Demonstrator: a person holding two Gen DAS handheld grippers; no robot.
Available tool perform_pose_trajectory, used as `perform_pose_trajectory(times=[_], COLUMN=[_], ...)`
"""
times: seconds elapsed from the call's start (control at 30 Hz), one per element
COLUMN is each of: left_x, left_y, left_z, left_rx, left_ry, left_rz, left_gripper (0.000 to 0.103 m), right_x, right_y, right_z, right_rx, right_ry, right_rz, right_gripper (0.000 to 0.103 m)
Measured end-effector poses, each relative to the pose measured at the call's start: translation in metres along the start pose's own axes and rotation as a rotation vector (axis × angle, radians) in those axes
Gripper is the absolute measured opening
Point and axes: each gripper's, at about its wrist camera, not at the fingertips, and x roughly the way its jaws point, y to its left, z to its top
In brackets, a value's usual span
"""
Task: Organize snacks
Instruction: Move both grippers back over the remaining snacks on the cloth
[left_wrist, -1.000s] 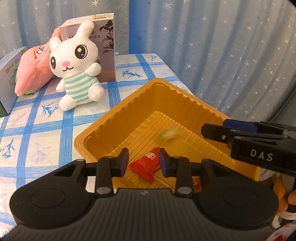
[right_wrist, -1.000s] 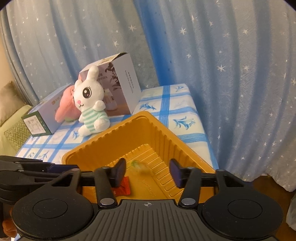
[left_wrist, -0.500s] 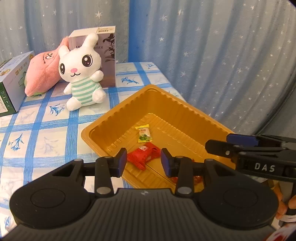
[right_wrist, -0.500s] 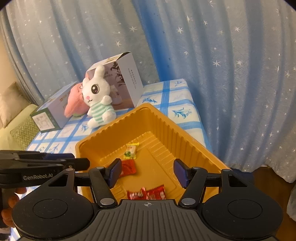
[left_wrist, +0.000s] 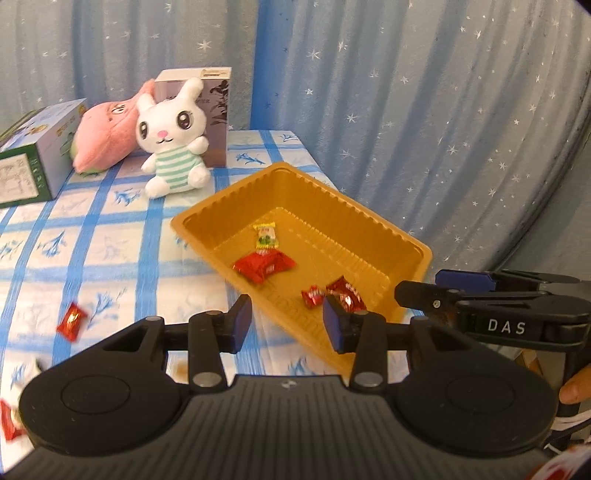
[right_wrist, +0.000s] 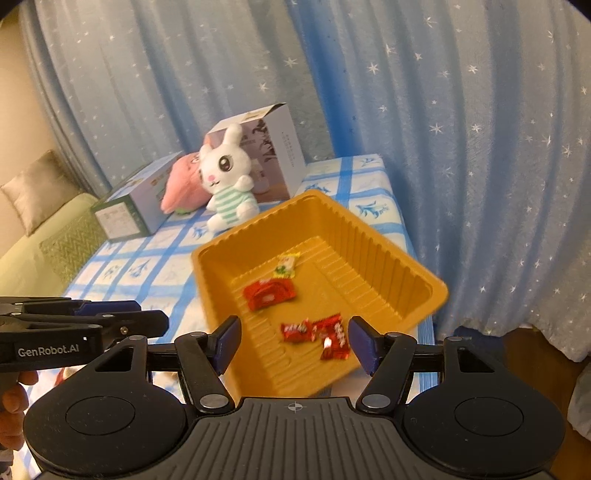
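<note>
We see an orange tray set at an angle on a bench covered with a blue-checked cloth. In the tray lie four wrapped snacks: a yellow-green candy toward the far end, a larger red packet touching its near edge, and two small red candies side by side at the near end.

Our left hand-held gripper hangs above the near rim of the tray. Its jaws are apart and opening, with nothing between the pads. The two small red candies sit just beyond the right fingertip, lower down in the tray and not touched by it.

Our right hand-held gripper also hangs over the near end of the tray, jaws wide apart and empty. In its view the same two small red candies appear between the fingertips, but they lie on the tray floor below, apart from the pads. The red packet and the yellow-green candy lie farther ahead.

Another red candy lies on the cloth outside the tray, off to the left of the left hand-held gripper. At the far end of the bench sit a white plush rabbit, a pink plush and two boxes.
</note>
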Motion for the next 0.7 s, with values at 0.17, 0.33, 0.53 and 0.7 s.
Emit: perform_pose_trajectory(times=[0.17,0.33,0.53,0.7], left_x=[-0.03,-0.059,-0.083,-0.096], left_y=[0.006,0.016,0.029,0.04], left_z=[-0.023,-0.049,-0.082,-0.105], left_rx=[-0.029,-0.06,-0.101,-0.145], left_ry=[-0.008,-0.008,0.013,0.034], left_rz=[0.022,0.053,0.105,0.141], left_gripper=[0.039,0.039,0.039,0.039], right_x=[-0.018,-0.029,-0.035,-0.034], right_y=[0.011,0.023,0.04,0.055], right_z=[-0.017,-0.032,-0.05,-0.065], right_rx=[-0.019,-0.039,-0.093,-0.135], right_ry=[0.021,0.046,0.101,0.145], right_rz=[0.027,0.063,0.125,0.16], right_gripper=[0.064,0.064,0.064,0.064])
